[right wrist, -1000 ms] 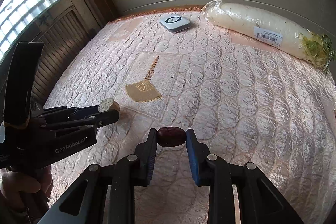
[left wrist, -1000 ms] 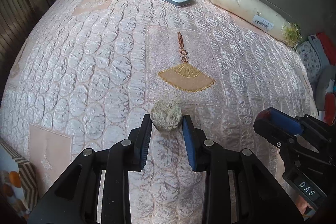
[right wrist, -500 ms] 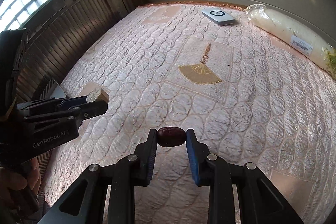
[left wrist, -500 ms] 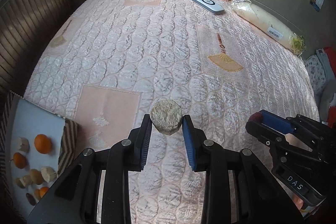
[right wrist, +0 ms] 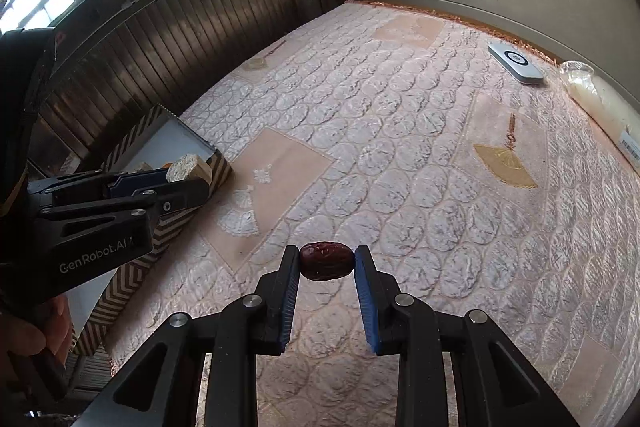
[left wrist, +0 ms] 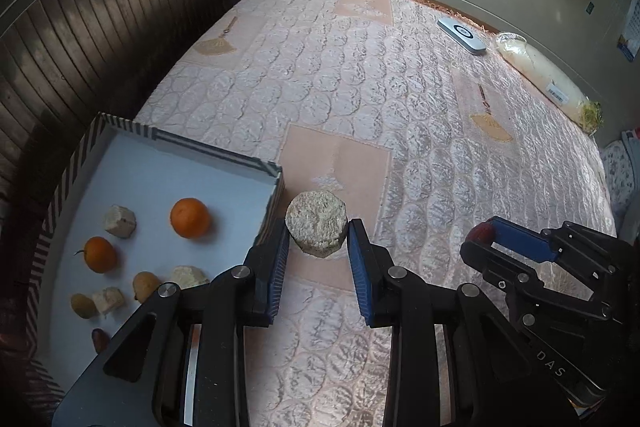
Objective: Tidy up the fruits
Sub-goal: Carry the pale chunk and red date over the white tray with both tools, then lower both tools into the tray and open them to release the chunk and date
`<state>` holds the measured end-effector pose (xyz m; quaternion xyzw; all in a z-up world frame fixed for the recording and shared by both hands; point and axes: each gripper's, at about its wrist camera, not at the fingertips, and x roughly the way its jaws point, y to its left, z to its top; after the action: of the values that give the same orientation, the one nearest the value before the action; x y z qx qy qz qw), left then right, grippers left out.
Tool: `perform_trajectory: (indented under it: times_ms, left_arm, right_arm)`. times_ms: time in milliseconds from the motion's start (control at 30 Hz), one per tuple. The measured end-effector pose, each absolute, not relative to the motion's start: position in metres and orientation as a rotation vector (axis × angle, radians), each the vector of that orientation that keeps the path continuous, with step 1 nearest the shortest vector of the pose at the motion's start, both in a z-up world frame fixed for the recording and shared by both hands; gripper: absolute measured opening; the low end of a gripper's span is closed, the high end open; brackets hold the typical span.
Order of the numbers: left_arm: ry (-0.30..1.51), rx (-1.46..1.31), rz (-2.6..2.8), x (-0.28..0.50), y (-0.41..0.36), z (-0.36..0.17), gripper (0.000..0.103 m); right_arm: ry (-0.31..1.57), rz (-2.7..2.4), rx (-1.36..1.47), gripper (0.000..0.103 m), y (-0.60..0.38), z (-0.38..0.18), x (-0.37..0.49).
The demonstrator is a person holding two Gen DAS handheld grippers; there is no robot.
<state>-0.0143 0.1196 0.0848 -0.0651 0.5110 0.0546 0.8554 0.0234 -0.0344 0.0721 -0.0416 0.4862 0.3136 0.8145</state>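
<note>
Now we have swung over from the middle of the bed, so the box sits just left of our left gripper squeezing a pale chunk, while our right gripper squeezes a red date, both nearly ready to drop in.

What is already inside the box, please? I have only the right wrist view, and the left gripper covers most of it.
Observer: Two oranges lie on the box's white floor.
Operator: Is anything else inside?
Observer: Three pale chunks sit among them.
Operator: Are there any dates yet?
Observer: One dark fruit, perhaps a date, lies at the near edge.
</note>
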Motion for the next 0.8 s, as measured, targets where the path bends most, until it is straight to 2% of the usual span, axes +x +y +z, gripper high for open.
perform_trajectory:
  times_ms: [800]
  left_arm:
    - [1.1,-0.307,0.349,-0.118,0.239,0.076,0.029]
  right_arm:
    - [1.007,0.96,-0.29,0.027,0.113,0.076,-0.02]
